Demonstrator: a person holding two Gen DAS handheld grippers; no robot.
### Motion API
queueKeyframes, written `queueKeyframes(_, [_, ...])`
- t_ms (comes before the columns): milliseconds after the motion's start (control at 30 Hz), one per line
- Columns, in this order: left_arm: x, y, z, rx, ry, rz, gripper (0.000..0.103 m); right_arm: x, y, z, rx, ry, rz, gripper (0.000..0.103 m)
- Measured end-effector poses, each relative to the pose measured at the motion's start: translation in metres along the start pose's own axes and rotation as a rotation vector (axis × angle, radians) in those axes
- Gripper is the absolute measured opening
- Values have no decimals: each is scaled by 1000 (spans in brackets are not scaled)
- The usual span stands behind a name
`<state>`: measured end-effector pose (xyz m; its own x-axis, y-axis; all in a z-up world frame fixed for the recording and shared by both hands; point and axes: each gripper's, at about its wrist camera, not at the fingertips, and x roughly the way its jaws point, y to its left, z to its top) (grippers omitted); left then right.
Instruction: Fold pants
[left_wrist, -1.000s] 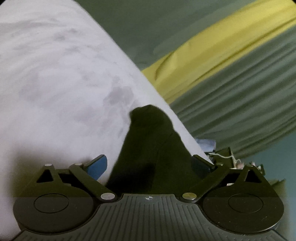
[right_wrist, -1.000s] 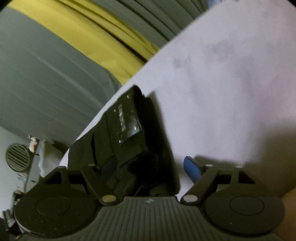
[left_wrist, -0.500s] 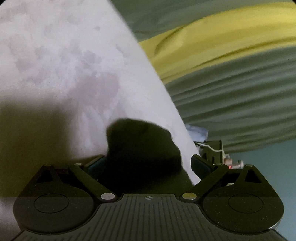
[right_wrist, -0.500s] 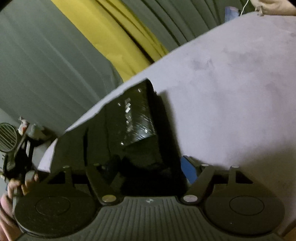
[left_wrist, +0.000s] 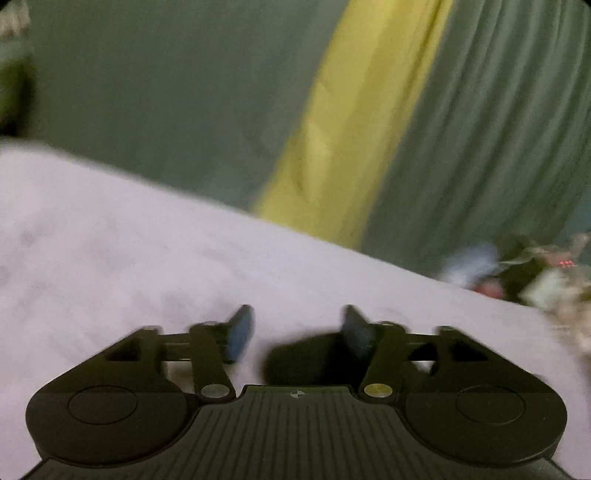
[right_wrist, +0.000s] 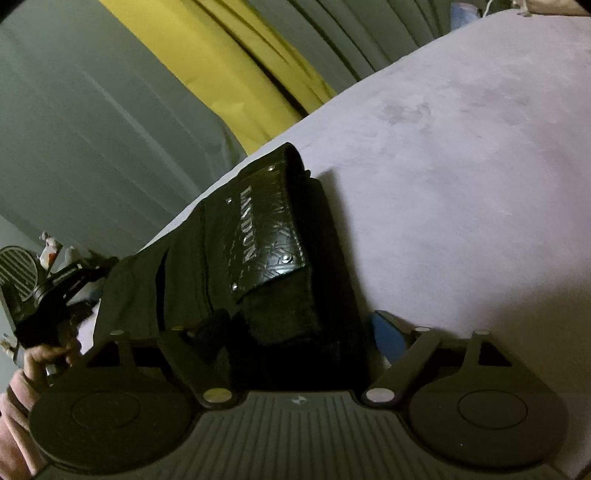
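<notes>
Lying folded on a pale lilac bed surface (right_wrist: 461, 166): black pants (right_wrist: 229, 266), a glossy embossed leather patch (right_wrist: 264, 221) lettered "LANDUN" facing up at the waistband, near the surface's far edge. Reaching into the right wrist view from the bottom, right gripper (right_wrist: 295, 332), its fingers spread wide on either side of the thick fabric bundle; blue pad of one finger (right_wrist: 386, 338) showing just beside the cloth, the other finger hidden behind dark fabric, so cannot tell whether gripping or merely straddling. Showing at the far left of that view, a person's hand (right_wrist: 40, 360) holding the left gripper (right_wrist: 55, 295).

Seen blurred in the left wrist view: left gripper (left_wrist: 295, 328) released, jaws apart, nothing between the blue pads; a dark patch of pants (left_wrist: 306, 360) just below and beside the right-hand finger, low over the lilac surface (left_wrist: 129, 251). Hanging behind in both views, green pleated curtains (left_wrist: 480, 129) with a yellow panel (left_wrist: 351, 129) between. Sitting blurred past the surface's right edge, indistinct clutter (left_wrist: 517, 269).
</notes>
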<state>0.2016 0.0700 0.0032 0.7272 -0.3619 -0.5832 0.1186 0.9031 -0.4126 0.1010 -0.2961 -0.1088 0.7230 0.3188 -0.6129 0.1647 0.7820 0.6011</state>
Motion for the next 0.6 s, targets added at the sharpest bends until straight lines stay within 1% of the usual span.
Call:
queueKeyframes(33, [-4,3,-1,-58,42,-63,83,0,1,2,-5,8,-1,86])
queueKeyframes(67, [-10,6,-3,-95,62,-93,88,-1,0,5,1,20,2,86])
queueKeyframes(100, [-17,9,-8,-114,73,-109,92,-3,-2,7,14,30,14,86])
queueKeyframes(133, [-23,12,-14,-120,79,-107,93,-3,-6,11,34,41,32,86])
queueKeyframes(167, [-28,15,-20,-125,97,-113,93,-3,-13,16,70,52,60,88])
queueKeyframes(267, [-26,30,-36,-146,235,-157,93,5,-33,29,189,98,162,95])
queueKeyframes(300, [-24,33,-41,-152,290,-177,93,8,-39,34,219,106,196,95])
queueKeyframes(333, [-20,37,-47,-170,324,-204,93,13,-44,39,241,118,227,95])
queueKeyframes(400, [-9,48,-55,-270,355,-269,92,25,-50,47,266,167,294,98])
queueKeyframes(433, [-1,53,-57,-320,368,-298,93,30,-50,51,259,190,323,98])
queueKeyframes(467, [6,54,-57,-331,370,-305,93,34,-48,54,241,212,332,98])
queueKeyframes(533, [12,46,-58,-269,389,-313,96,40,-43,58,189,245,345,98])
queueKeyframes(567, [15,40,-57,-219,403,-309,97,42,-42,59,175,254,355,98])
queueKeyframes(600, [18,34,-56,-166,419,-303,99,43,-42,60,166,263,365,95])
